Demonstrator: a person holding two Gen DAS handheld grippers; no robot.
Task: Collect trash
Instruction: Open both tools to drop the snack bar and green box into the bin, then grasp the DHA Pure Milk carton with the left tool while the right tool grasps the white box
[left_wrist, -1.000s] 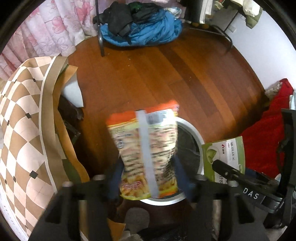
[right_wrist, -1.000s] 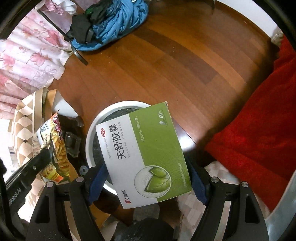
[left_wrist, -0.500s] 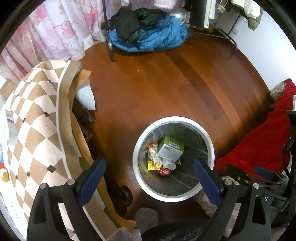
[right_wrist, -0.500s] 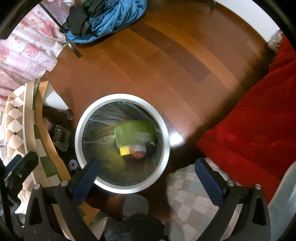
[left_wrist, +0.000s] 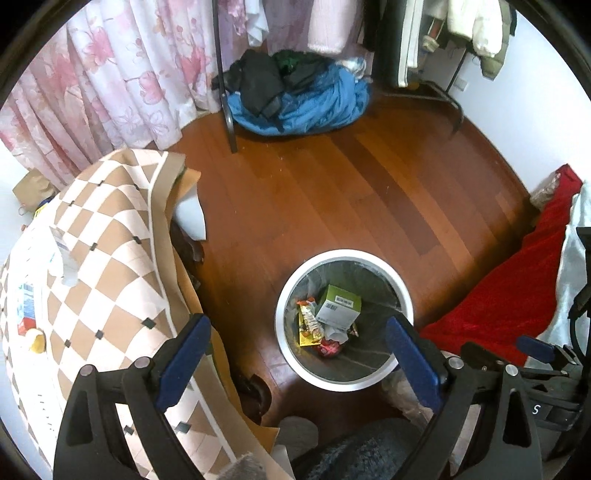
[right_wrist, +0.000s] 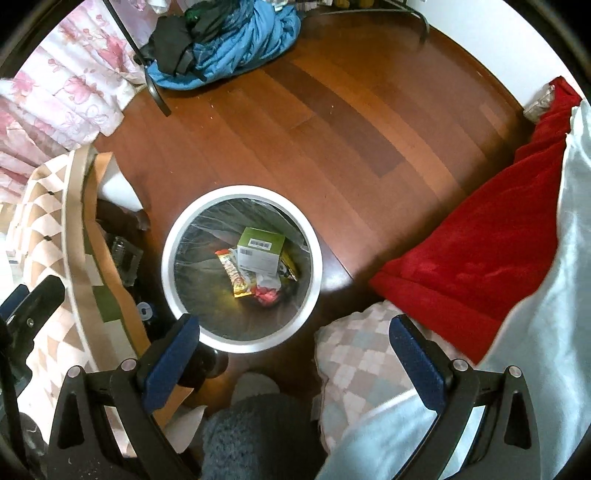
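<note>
A round white-rimmed trash bin (left_wrist: 402, 291) with a dark liner stands on the wood floor; it also shows in the right wrist view (right_wrist: 314, 258). Inside lie the green and white box (left_wrist: 340, 307) (right_wrist: 260, 251), the orange snack bag (left_wrist: 308, 320) (right_wrist: 234, 271) and other wrappers. My left gripper (left_wrist: 299, 343) is open and empty, above the bin's near side. My right gripper (right_wrist: 295, 349) is open and empty, above the bin's near rim. On the table, a red and blue carton (left_wrist: 26, 308) and a clear wrapper (left_wrist: 64, 264) lie on the cloth.
A table with a brown checked cloth (left_wrist: 99, 266) is on the left. A red blanket (left_wrist: 517, 291) and white fabric (right_wrist: 546, 295) are on the right. A blue and black clothes pile (left_wrist: 295, 96) lies by a rack and pink curtains (left_wrist: 92, 85) at the back.
One second ago the left gripper held the snack bag and the right held the green box over the bin. Both opened; the items now lie in the bin. Both grippers have risen.
</note>
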